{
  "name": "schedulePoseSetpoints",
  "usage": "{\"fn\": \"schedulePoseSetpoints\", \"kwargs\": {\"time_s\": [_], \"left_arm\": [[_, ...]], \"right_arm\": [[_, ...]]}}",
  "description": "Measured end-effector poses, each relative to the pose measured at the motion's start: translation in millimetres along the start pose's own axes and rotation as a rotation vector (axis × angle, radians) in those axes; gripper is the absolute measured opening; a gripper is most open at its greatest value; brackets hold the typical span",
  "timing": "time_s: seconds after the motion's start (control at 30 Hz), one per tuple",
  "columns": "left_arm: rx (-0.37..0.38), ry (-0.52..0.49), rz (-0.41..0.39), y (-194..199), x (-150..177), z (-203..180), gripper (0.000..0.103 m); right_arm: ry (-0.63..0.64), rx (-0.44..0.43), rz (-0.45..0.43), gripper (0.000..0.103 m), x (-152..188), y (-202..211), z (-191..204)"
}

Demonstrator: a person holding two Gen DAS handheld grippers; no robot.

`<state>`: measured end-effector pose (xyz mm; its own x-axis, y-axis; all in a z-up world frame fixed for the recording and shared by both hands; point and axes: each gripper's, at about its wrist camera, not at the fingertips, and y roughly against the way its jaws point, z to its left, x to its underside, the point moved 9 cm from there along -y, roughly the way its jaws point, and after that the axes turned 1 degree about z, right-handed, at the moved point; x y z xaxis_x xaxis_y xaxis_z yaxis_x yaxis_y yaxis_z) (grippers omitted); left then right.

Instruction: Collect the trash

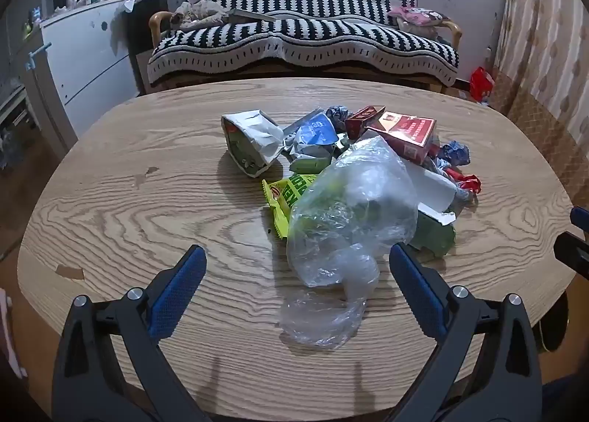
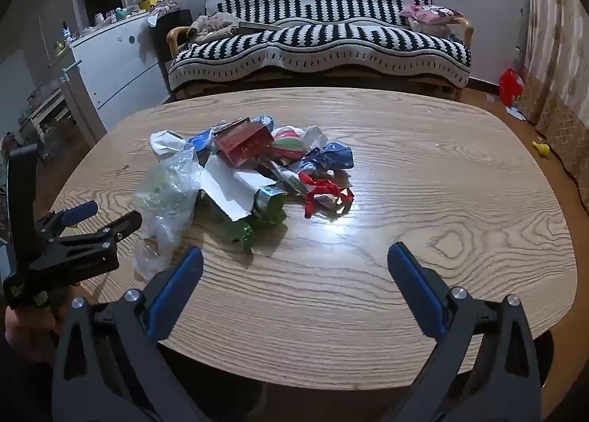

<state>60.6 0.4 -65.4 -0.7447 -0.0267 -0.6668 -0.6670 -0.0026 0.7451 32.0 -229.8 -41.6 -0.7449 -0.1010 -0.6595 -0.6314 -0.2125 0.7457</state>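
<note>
Trash (image 1: 353, 171) sits mid-table (image 1: 147, 201); both your grippers (image 1: 298, 256) (image 2: 294, 256) gape empty, and the clear bag (image 1: 349, 219) could slip or drag wrappers off.

Room lighting is dim and cool. Overhead light produces a glare patch on the table (image 2: 342, 227). Short shadows fall toward the camera. Fisheye distortion curves and darkens all edges. Focus is sharp centrally.

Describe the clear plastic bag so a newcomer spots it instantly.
On the wooden table lies one trash pile. The clear bag is at its near edge, closest to the left gripper. It alone is see-through and crinkled; its neighbours are coloured wrappers and boxes.
</note>
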Motion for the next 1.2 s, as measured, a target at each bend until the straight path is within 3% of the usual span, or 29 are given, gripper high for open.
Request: {"fn": "schedulePoseSetpoints", "kwargs": {"time_s": [1.2], "left_arm": [[-0.017,-0.02,0.007,-1.1,4.4,-3.2,0.097]], "right_arm": [[-0.01,-0.011,-0.003,0.097,3.4,3.1,-1.6]]}}
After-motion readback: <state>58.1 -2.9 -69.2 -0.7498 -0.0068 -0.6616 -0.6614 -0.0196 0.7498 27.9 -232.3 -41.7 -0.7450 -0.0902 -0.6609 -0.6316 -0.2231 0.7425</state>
